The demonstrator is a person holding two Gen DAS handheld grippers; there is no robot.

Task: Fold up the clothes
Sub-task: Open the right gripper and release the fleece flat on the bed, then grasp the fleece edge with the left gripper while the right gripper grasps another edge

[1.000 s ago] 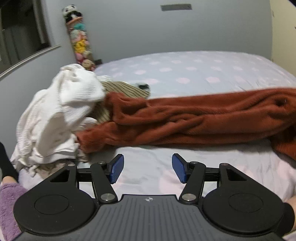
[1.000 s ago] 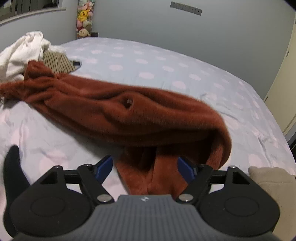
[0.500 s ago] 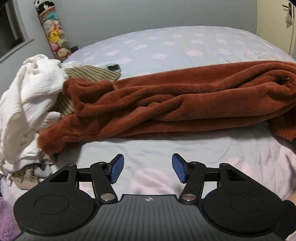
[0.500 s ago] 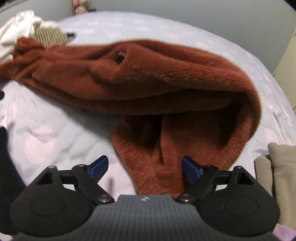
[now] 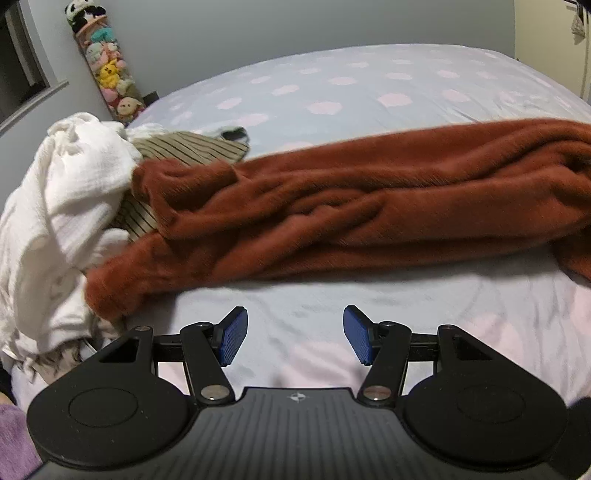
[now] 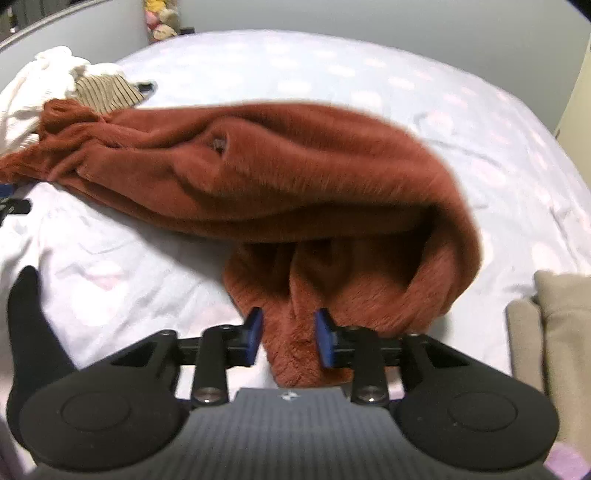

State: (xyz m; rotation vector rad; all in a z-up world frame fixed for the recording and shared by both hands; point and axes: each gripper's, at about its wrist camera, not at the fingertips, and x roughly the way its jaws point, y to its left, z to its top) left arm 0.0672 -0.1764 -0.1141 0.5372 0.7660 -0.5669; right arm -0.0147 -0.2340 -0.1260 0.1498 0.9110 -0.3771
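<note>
Right wrist view: our right gripper (image 6: 287, 336) pinching rust fleece garment (image 6: 288, 184), bunched unfolded mid-bed; left gripper (image 5: 293, 334) spread; folding remains

a bed (image 5: 369, 85) in pale spotted sheet, bearing a rust fleece garment (image 5: 369, 206), white clothes (image 5: 55, 206), beige fabric (image 6: 554, 332)

Home bedroom. Bed (image 5: 369, 85) fills most of both views, pale lilac sheet with pink cloud-like spots. Plain grey walls (image 5: 295, 26). Far left corner: tall clear column stuffed with plush toys (image 5: 105, 66). Window ledge (image 5: 33, 103) on the left wall. Laundry on the bed: rust fleece garment (image 5: 369, 206) across the middle, white clothes pile (image 5: 62, 192) and a striped piece (image 5: 192, 149) at left, beige folded item (image 6: 554, 332) near right. Cream door or wardrobe edge (image 5: 550, 33) far right.
</note>
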